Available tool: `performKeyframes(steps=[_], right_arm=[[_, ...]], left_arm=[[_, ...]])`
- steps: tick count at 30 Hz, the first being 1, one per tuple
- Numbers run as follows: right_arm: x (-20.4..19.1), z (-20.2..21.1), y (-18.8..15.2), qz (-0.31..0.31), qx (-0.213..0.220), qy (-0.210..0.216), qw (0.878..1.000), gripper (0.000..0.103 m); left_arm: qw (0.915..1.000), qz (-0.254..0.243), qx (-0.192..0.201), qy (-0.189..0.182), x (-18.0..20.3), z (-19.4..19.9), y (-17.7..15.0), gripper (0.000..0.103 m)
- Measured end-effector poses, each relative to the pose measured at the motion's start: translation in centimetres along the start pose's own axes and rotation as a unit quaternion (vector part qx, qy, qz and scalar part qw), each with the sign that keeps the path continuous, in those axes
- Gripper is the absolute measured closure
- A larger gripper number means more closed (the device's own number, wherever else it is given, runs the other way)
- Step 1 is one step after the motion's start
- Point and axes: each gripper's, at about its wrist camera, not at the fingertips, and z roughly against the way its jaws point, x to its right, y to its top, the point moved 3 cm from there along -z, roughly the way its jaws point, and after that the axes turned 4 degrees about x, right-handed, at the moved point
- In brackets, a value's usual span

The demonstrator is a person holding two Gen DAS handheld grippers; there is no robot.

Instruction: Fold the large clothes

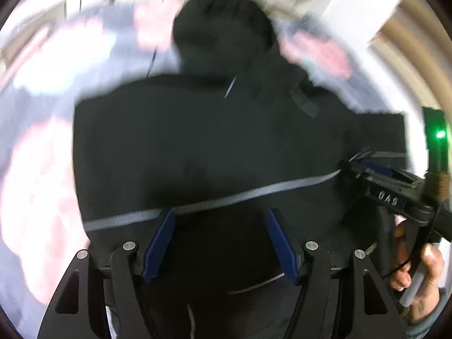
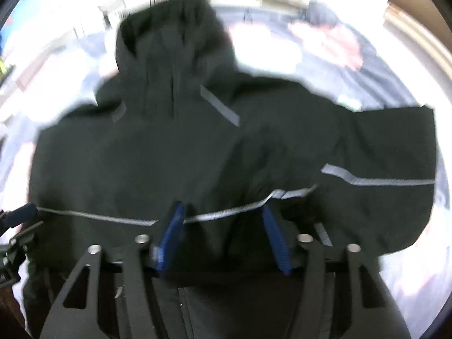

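A black hooded jacket (image 1: 203, 147) with grey reflective stripes lies spread on a bed, hood pointing away; it also fills the right wrist view (image 2: 169, 155). My left gripper (image 1: 220, 214) is open, its blue pads either side of the jacket's lower part at the grey stripe (image 1: 254, 195). My right gripper (image 2: 223, 212) is open too, its pads straddling bunched fabric at the stripe (image 2: 234, 212). The right gripper also shows at the right of the left wrist view (image 1: 356, 163). The left gripper shows at the left edge of the right wrist view (image 2: 19, 214). Both views are blurred.
The jacket lies on a bedspread (image 1: 42, 169) patterned in white, pink and grey-blue, which also shows in the right wrist view (image 2: 339, 45). White walls and furniture (image 1: 367, 5) stand beyond the bed. A green light (image 1: 439, 134) glows at the right.
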Motion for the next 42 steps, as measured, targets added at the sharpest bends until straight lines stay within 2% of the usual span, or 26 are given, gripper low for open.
performKeyframes(steps=[1,2,4,7,10,12,14,19,24,27,30,36,42], right_arm=[[0.3,-1.0,-0.8,-0.009,-0.019,0.005,1.0,0.055],[0.7,-2.6,-1.5,-0.026,-0.044,0.011,0.999,0.054],[1.0,-3.0,-1.9,-0.028,-0.042,0.014,0.999,0.054],[0.9,-1.5,-1.7,-0.002,-0.046,0.02,0.999,0.055],[3.6,2.2,-1.1,-0.015,-0.02,0.059,0.998,0.055],[6.9,5.2,-1.0,-0.036,0.006,0.068,0.997,0.054],[10.7,7.3,-0.9,-0.056,0.024,0.057,0.996,0.054],[23.4,9.5,-1.7,-0.136,0.045,-0.019,0.989,0.047],[34.3,8.2,-3.0,-0.238,0.048,-0.058,0.968,0.047],[39.8,5.9,-3.4,-0.286,0.051,-0.069,0.954,0.046],[43.9,3.3,-3.1,-0.308,0.047,-0.066,0.948,0.046],[47.3,-1.5,-1.7,-0.325,0.042,-0.039,0.944,0.04],[47.4,-5.4,-0.2,-0.334,0.029,-0.032,0.942,0.032]], left_arm=[[0.9996,0.004,-0.025,0.009,-0.5,-1.6,-0.6,0.038],[0.9994,0.0,-0.032,0.012,-0.7,-2.4,-1.1,0.039],[0.9993,-0.014,-0.029,0.021,-0.3,-2.4,-1.0,0.039],[0.9994,-0.023,-0.014,0.024,0.2,-1.8,-0.8,0.038],[0.9996,-0.021,-0.006,0.019,0.1,-1.6,-0.7,0.038],[0.9998,-0.011,-0.005,0.016,0.1,-1.5,-0.7,0.038],[0.9998,-0.007,-0.006,0.016,0.2,-1.4,-0.7,0.038],[0.9991,-0.024,-0.003,0.035,0.5,-1.6,-0.8,0.037],[0.9964,-0.053,-0.01,0.066,1.1,-2.2,-1.1,0.037],[0.9974,-0.038,-0.012,0.059,0.6,-2.5,-1.0,0.037],[0.9983,-0.028,-0.011,0.05,0.2,-2.7,-0.9,0.036],[0.9984,-0.036,0.005,0.044,0.4,-2.7,-1.0,0.028],[0.9978,-0.045,0.01,0.048,0.9,-2.9,-1.3,0.021]])
